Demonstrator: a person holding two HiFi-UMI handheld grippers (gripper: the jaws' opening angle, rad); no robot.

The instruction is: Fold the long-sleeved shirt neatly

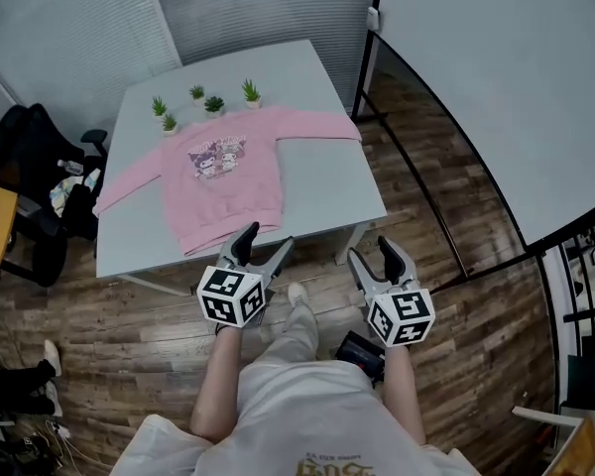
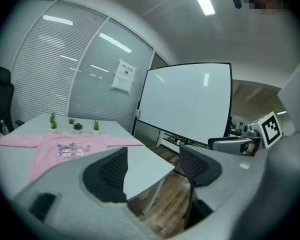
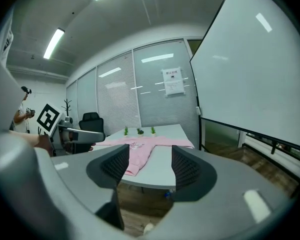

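One surface (image 1: 327, 186) carries one pink long-sleeved shirt (image 1: 233, 181). The shirt's chest print shows two cartoon figures (image 1: 218, 157). Five small potted plants stand along the far edge (image 1: 160, 105) (image 1: 169, 123) (image 1: 196, 93) (image 1: 214, 104) (image 1: 251, 91), though the two at the far left corner stand close together. There are two claws, the left claw (image 1: 268, 236) and the right claw (image 1: 370, 249), each bearing one marker cube (image 1: 230, 296) (image 1: 401, 315). Off the surface stand one black office chair (image 1: 30, 157) and one whiteboard (image 1: 496, 87).

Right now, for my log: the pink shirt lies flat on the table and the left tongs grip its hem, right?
No: the left gripper view shows the left tongs open and empty. The pink shirt does lie flat on the table.
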